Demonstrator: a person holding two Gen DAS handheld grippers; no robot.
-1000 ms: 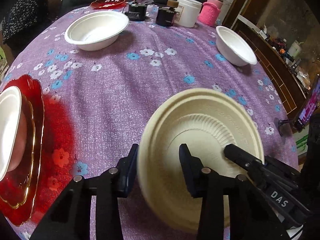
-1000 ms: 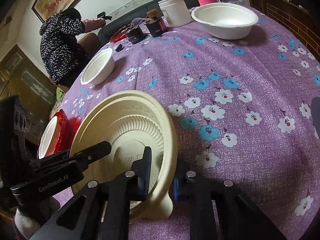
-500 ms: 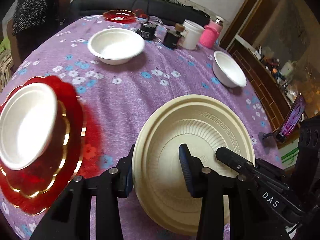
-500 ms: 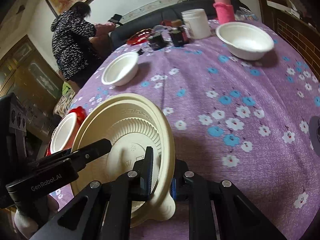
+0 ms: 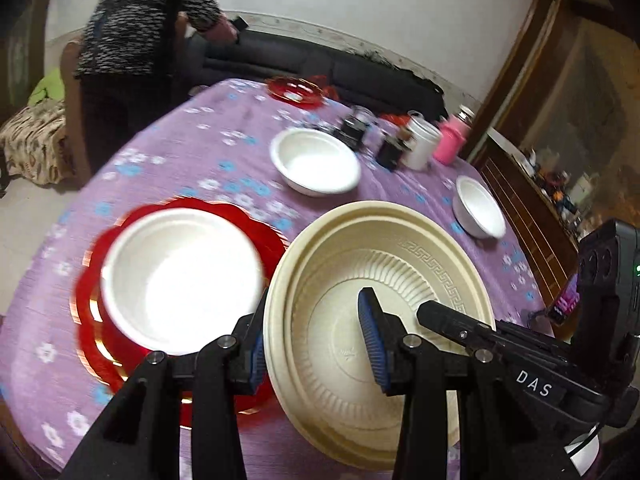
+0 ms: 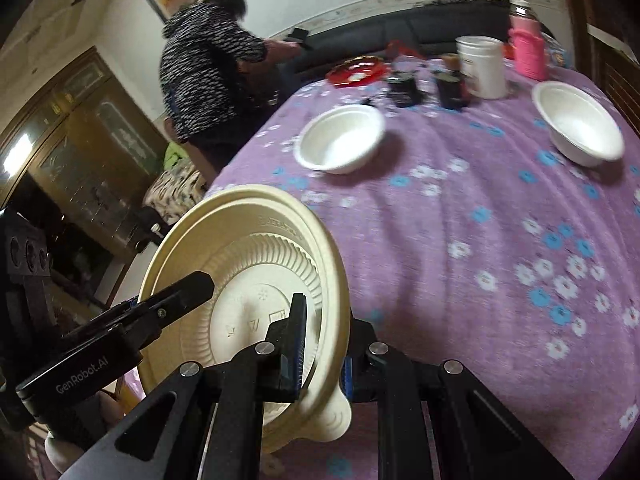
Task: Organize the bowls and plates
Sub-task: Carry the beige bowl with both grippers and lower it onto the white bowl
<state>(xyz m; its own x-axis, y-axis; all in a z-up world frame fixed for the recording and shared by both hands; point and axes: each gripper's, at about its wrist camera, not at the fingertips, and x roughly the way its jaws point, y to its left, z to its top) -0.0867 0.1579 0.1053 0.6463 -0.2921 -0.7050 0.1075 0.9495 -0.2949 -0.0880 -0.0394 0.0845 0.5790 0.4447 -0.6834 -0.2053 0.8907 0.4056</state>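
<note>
Both grippers hold one cream plate stack [image 5: 384,280] by opposite rims, lifted above the purple floral tablecloth [image 6: 460,220]. My left gripper [image 5: 316,340] is shut on its near-left rim. My right gripper [image 6: 324,344] is shut on the plate [image 6: 248,264] rim, with the plate tilted up. To the left a white bowl [image 5: 180,276] sits on a red gold-edged plate [image 5: 92,344]. Two more white bowls rest on the table: one mid-table [image 5: 316,160], also in the right wrist view [image 6: 340,138], and one at the right [image 5: 478,208], also there [image 6: 578,122].
At the table's far side stand a white jar [image 6: 482,66], a pink bottle [image 6: 528,52], dark jars [image 6: 450,88] and a small red dish [image 6: 356,70]. A person [image 6: 212,64] bends over the dark sofa behind. A wooden cabinet [image 5: 532,216] lies to the right.
Both grippers have lifted the cream plates higher and carried them left, toward the red plate with the white bowl. The views are tilted up and show more of the room.
</note>
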